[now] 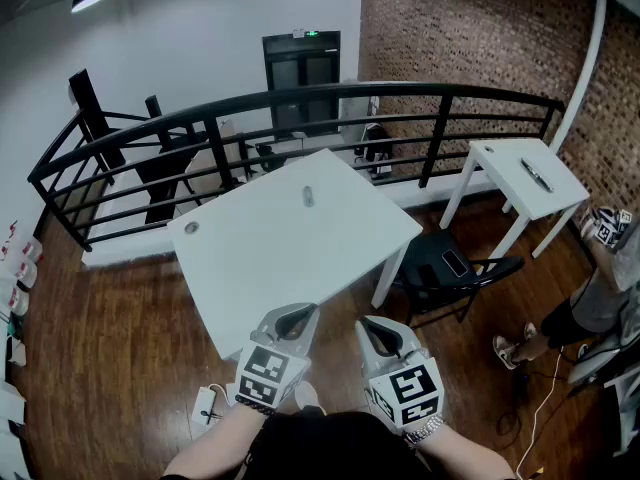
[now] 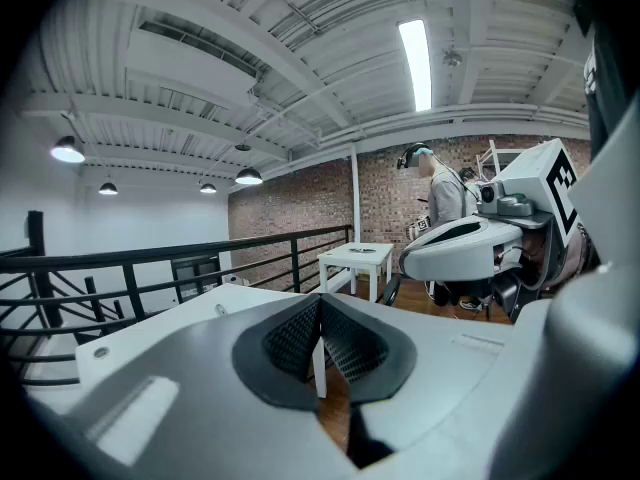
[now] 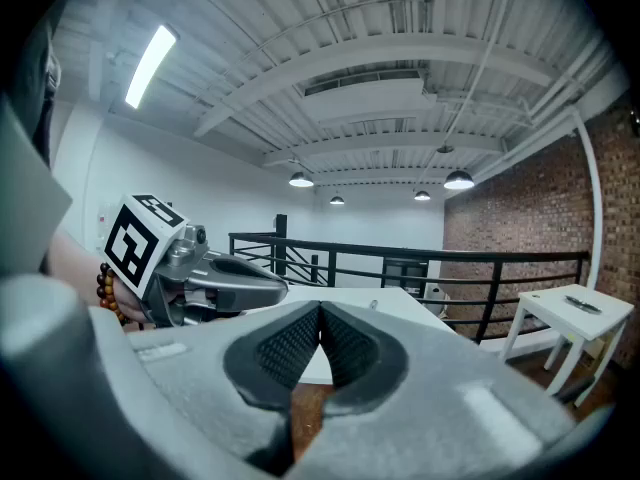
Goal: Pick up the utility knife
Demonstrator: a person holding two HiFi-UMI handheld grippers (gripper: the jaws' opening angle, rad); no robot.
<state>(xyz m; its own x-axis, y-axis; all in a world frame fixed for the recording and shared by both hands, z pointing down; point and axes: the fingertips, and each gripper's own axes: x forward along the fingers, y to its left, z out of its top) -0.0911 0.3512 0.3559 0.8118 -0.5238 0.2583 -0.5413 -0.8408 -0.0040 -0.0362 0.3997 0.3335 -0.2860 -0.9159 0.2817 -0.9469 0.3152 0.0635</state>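
A small grey oblong thing, seemingly the utility knife (image 1: 308, 196), lies toward the far side of the big white table (image 1: 270, 258); it shows as a speck in the left gripper view (image 2: 219, 309) and the right gripper view (image 3: 374, 305). My left gripper (image 1: 297, 315) and right gripper (image 1: 373, 327) hover side by side off the table's near corner, well short of the knife. In each gripper's own view the pads meet with nothing between them: left gripper (image 2: 320, 303), right gripper (image 3: 320, 313).
A small round object (image 1: 190, 227) sits near the table's left edge. A small white side table (image 1: 528, 173) at the right carries a slim dark item (image 1: 535, 175). A black chair (image 1: 447, 268) stands between the tables; a person (image 1: 600, 298) stands at far right. A black railing (image 1: 300, 103) runs behind.
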